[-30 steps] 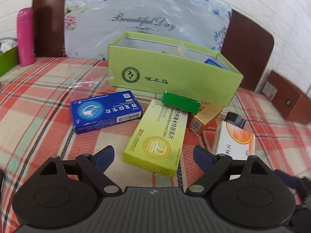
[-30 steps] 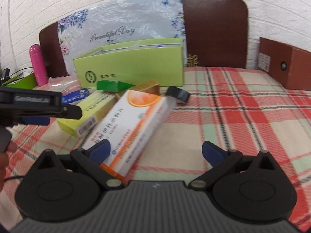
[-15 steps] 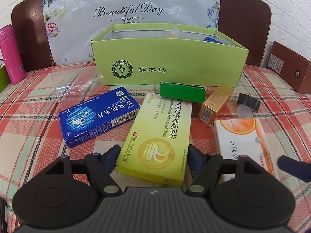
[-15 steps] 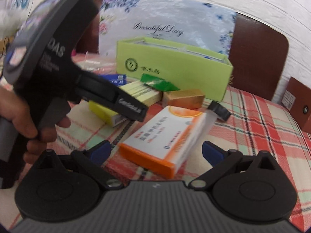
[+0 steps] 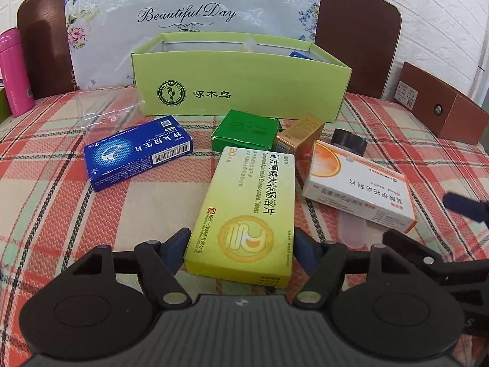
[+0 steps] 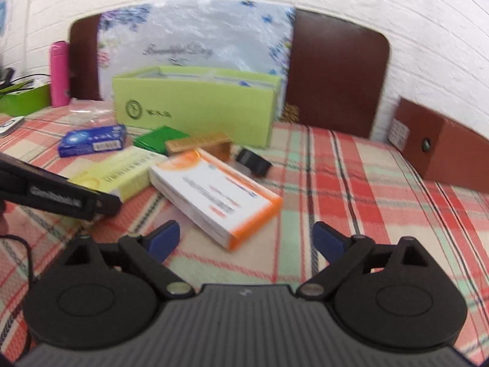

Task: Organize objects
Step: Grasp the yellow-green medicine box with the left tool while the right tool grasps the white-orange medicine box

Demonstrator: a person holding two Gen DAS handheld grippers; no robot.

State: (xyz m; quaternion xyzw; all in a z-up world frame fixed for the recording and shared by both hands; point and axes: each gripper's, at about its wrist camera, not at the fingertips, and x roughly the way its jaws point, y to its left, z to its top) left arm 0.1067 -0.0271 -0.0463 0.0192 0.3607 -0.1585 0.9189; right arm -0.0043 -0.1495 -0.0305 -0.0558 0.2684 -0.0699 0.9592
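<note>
Left wrist view: the left gripper [image 5: 241, 250] straddles the near end of the yellow-green tablet box [image 5: 247, 214], which lies flat on the plaid-covered table [image 5: 55, 208]. Its jaws have just been closing, with the box between them; the blue pads [image 5: 176, 249] appear to meet the box's sides, so it reads as grasping the box, though not yet lifted. The step in hand is judged to be picking up this box for the open green storage box [image 5: 241, 91] standing behind the clutter. The next move calls for a firm hold, a lift clear of the dark green box [image 5: 244, 131] and gold box [image 5: 301, 134] just beyond, then a carry over the storage box's front wall. A blue medicine box [image 5: 137, 160] lies to the left, a white-and-orange box [image 5: 360, 186] to the right. Right wrist view, blurred: the right gripper [image 6: 246, 240] is released, jaws wide and holding nothing, with the white-and-orange box [image 6: 214, 192] just ahead of the fingers, its near corner between them but untouched. The left gripper's arm crosses the left edge.
</note>
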